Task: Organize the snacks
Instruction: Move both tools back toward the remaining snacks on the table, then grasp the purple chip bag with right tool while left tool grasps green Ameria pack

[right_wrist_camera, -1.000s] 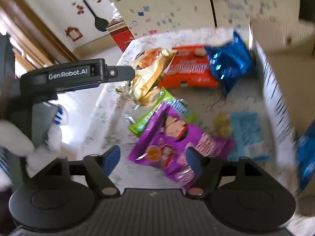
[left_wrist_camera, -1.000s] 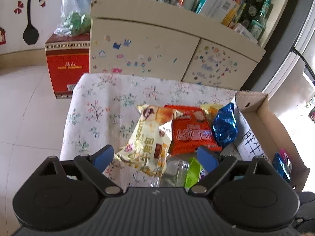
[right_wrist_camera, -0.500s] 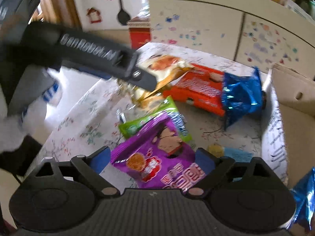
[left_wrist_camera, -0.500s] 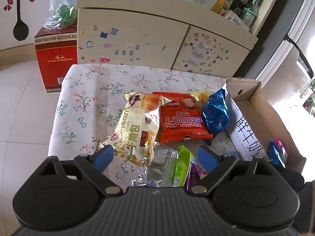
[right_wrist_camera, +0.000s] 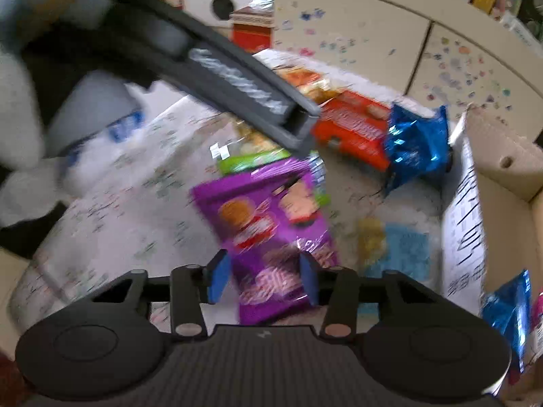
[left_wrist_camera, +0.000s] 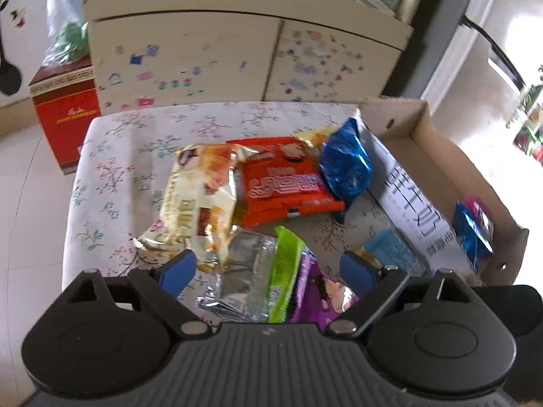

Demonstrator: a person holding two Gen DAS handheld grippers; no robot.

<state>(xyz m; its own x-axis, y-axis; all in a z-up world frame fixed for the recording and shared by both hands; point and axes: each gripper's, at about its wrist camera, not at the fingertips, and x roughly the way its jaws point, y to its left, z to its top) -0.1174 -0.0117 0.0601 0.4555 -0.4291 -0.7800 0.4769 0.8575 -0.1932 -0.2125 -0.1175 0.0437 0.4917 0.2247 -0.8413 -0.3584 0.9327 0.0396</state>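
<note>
Snack packets lie on a floral-clothed table (left_wrist_camera: 112,176): a cream bread packet (left_wrist_camera: 200,196), a red packet (left_wrist_camera: 281,186), a blue foil packet (left_wrist_camera: 346,166), a green packet (left_wrist_camera: 285,264) and a purple packet (right_wrist_camera: 271,217). My left gripper (left_wrist_camera: 266,268) hangs open over the green and a clear silver wrapper (left_wrist_camera: 244,271), touching neither. My right gripper (right_wrist_camera: 264,281) is closing, its blue pads against the sides of the purple packet's near end. The left gripper's dark body (right_wrist_camera: 237,81) crosses the right wrist view, hiding part of the bread packet.
An open cardboard box (left_wrist_camera: 424,129) stands at the table's right edge, with a blue packet (left_wrist_camera: 471,230) inside. A small light-blue packet (right_wrist_camera: 404,247) and a yellow one (right_wrist_camera: 370,237) lie beside the box wall. A stickered cabinet (left_wrist_camera: 237,54) and red carton (left_wrist_camera: 64,115) stand behind.
The right gripper's jaws, wide apart half a second ago, have narrowed onto the purple packet. Both grippers have rolled and shifted a little over the table.
</note>
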